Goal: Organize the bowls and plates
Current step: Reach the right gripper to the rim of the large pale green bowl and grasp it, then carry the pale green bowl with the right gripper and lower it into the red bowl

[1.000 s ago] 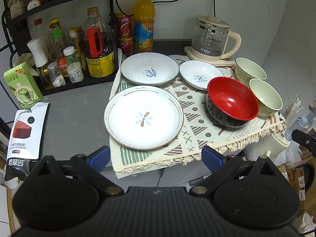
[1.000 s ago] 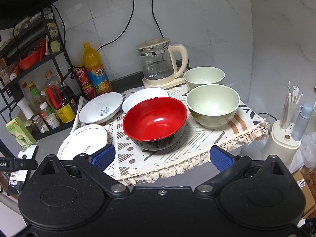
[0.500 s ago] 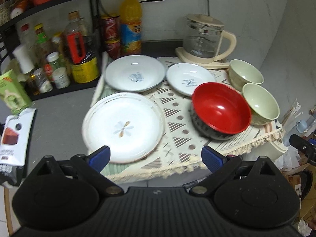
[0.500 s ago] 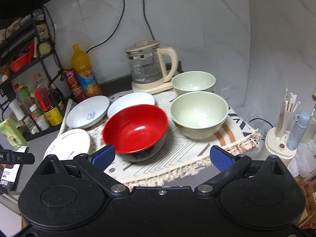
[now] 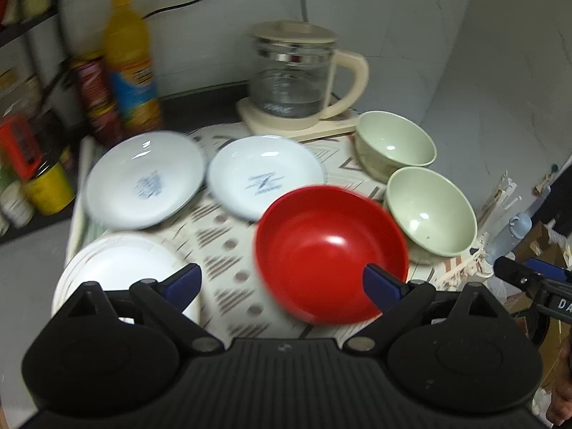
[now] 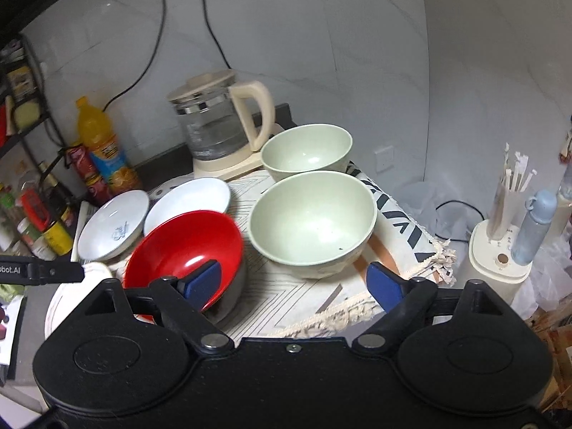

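Note:
A red bowl [image 5: 321, 246] sits on the patterned cloth [image 5: 228, 250], with two pale green bowls [image 5: 430, 211] [image 5: 395, 143] to its right. Two white dishes [image 5: 143, 178] [image 5: 264, 175] lie behind it and a large white plate [image 5: 121, 268] at front left. My left gripper [image 5: 282, 286] is open and empty, hovering just before the red bowl. My right gripper [image 6: 295, 282] is open and empty, in front of the near green bowl [image 6: 312, 220], with the red bowl [image 6: 186, 246] at its left finger.
A glass kettle [image 5: 296, 78] stands at the back. Bottles and cans [image 5: 128, 68] and a rack of jars stand at the left. A white stand with sticks and a blue bottle [image 6: 514, 236] sits right of the table edge.
Both grippers have moved rightward and closer to the bowls. The left view has swung from the large plate to the red bowl; the right view now centres on the near green bowl.

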{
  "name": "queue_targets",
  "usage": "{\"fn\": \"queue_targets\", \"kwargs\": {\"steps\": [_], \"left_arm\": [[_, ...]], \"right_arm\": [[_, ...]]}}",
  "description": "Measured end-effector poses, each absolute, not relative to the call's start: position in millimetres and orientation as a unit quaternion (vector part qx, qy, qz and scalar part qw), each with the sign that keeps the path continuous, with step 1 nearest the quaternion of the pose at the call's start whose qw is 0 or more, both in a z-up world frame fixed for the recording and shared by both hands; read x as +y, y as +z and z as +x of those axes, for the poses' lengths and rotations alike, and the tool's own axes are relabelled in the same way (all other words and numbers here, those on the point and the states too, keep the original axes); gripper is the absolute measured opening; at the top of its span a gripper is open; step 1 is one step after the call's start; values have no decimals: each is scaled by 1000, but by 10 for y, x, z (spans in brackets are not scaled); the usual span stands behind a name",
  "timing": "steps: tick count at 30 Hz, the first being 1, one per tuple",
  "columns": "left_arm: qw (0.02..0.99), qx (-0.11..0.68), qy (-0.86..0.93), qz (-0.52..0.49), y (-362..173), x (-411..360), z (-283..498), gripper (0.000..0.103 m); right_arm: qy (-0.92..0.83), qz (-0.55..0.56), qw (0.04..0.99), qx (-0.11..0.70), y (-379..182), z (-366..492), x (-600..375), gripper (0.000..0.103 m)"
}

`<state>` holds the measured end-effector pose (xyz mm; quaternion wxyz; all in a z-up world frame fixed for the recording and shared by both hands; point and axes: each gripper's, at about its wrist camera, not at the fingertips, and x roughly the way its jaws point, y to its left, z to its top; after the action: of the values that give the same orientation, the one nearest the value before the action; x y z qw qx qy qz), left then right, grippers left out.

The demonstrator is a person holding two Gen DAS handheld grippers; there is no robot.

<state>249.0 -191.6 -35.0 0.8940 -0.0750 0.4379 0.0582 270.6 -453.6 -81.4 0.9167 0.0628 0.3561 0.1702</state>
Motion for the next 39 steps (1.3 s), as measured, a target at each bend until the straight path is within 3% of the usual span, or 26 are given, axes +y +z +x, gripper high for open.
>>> {"fn": "queue_targets", "kwargs": {"steps": [2,4,7,12,17,28,34,36,39], "left_arm": [[891,444,47,-76,-384,-1962,2696,96],[889,450,37,-71,-409,-2014,2906,93],[890,452,14,-59,-453,-2080,3186,89],[882,468,-23,-54,-583,-2158,3629,73],[872,482,-67,-49,-713,-2295,4018,63],[841,525,-127,-40,-1072,-2554,4647,48],[812,564,-146,-40,-1318,-2645,4816,30],[796,582,-154,-55,-1393,-2666,4865,22],[788,593,-153,-55,-1465,-2708,4895,18]], "right_arm": [[168,64,914,365,-861,2837,-4548,73],[159,74,910,375,-911,2969,-4576,68],[149,81,908,383,-981,3126,-4599,64],[125,92,901,405,-1128,3395,-4638,59],[110,106,888,434,-1277,3622,-4666,38],[61,121,870,474,-1525,3896,-4667,36],[46,124,860,492,-1645,3960,-4608,35],[46,123,857,498,-1679,3972,-4595,33],[53,116,852,508,-1744,4009,-4553,26]]}}
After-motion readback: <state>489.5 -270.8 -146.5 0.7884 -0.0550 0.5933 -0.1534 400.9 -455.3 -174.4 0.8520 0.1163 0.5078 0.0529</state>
